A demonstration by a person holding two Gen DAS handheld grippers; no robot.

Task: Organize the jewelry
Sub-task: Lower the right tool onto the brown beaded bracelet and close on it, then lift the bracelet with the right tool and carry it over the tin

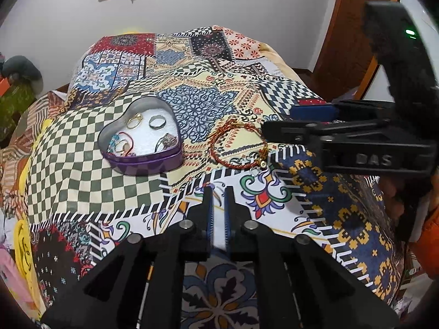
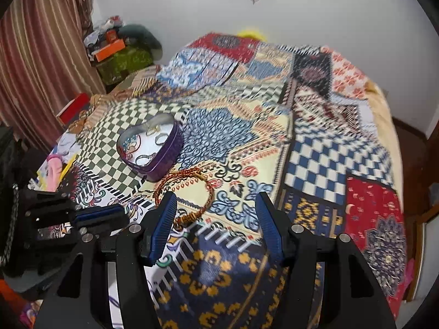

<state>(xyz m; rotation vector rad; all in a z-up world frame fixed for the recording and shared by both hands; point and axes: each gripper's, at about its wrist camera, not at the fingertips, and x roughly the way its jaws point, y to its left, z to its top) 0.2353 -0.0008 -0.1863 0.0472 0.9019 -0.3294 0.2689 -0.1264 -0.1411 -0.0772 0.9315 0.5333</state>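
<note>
In the left wrist view, the left tongs (image 1: 218, 192) hover over the patchwork bedspread (image 1: 208, 104) with their blue-padded fingers (image 1: 210, 213) drawn almost together and nothing between them. Beyond the tongs and to their left sits the heart-shaped purple tin (image 1: 142, 164), its lid off, resting on the green checkered patch; inside it lie several rings (image 1: 157, 122) and small pieces on a white lining. Just right of the tin, apart from it, a red braided bracelet (image 1: 236, 145) lies flat on the bedspread in a loose loop, its gold-coloured clasp end on the side away from the tin. The right tongs (image 1: 277, 126) reach in from the right, their tip just beside the bracelet's far side from the tin; whether they touch it cannot be told here. In the right wrist view, which is somewhat blurred, the right tongs (image 2: 216, 200) stand open with a wide gap between the two blue pads, gripping nothing. The bracelet (image 2: 183, 192) lies on the bedspread (image 2: 301, 137) just beside the tin (image 2: 162, 161), on the side nearer the camera, and its loop passes behind the left finger. The left tongs (image 2: 120, 213) sit low, on the near left of the tin, closed.
</note>
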